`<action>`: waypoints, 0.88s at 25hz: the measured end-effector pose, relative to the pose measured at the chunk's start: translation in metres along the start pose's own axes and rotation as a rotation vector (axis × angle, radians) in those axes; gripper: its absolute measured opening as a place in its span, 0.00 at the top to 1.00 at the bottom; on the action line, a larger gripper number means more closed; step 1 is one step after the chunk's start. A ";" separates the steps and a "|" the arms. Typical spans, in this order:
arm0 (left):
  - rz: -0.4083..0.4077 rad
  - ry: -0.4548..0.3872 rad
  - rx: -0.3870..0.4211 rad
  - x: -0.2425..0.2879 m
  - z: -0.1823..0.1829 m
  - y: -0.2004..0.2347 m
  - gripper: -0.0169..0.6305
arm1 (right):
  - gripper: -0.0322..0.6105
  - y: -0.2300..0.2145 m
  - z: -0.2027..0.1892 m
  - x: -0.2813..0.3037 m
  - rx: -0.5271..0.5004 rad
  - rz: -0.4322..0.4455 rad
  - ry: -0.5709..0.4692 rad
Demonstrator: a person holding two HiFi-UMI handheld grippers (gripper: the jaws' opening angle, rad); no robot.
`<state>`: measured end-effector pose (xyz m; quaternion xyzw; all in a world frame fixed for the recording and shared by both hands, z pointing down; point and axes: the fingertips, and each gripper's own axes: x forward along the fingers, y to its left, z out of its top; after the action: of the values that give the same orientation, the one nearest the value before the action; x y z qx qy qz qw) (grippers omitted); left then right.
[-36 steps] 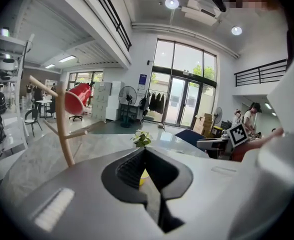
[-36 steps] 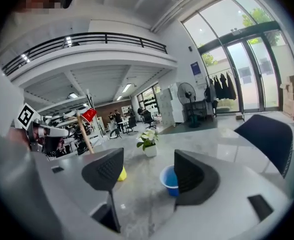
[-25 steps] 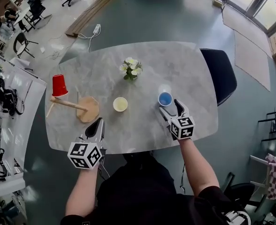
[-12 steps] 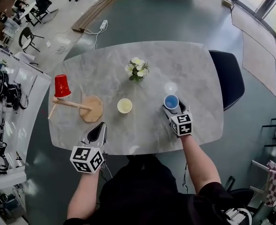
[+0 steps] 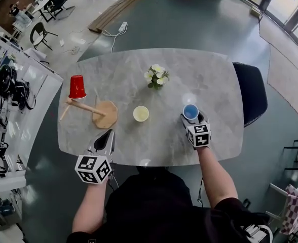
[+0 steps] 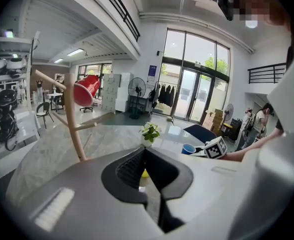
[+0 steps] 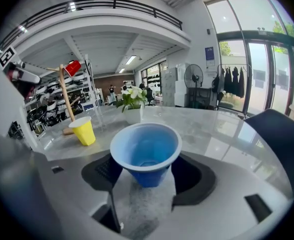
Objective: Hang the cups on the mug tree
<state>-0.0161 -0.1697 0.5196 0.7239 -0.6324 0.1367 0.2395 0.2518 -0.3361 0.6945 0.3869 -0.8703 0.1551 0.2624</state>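
Note:
The wooden mug tree stands at the table's left with a red cup hung on one branch; both also show in the left gripper view, the mug tree and the red cup. A yellow cup stands upright mid-table. The blue cup sits upright between the jaws of my right gripper, whose pads touch its lower sides. My left gripper hovers at the near edge, shut and empty.
A small vase of white flowers stands behind the cups. A dark chair is at the table's right end. White shelving with gear lines the left side. The marble table has rounded edges.
The right gripper slid forward around the blue cup, which now sits deeper between its fingers. The left gripper stayed put. The head view shifted slightly.

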 end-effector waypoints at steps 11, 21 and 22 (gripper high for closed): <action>0.028 -0.049 -0.009 -0.021 0.009 0.005 0.96 | 0.47 0.027 0.060 -0.042 -0.003 0.055 -0.128; 0.073 -0.115 -0.010 -0.050 0.015 0.040 0.96 | 0.47 0.090 0.109 -0.060 -0.057 0.136 -0.180; 0.077 -0.125 -0.018 -0.054 0.014 0.048 0.96 | 0.47 0.097 0.115 -0.062 -0.064 0.141 -0.189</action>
<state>-0.0730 -0.1355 0.4892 0.7041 -0.6746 0.0945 0.2004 0.1744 -0.2906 0.5582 0.3292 -0.9207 0.1078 0.1798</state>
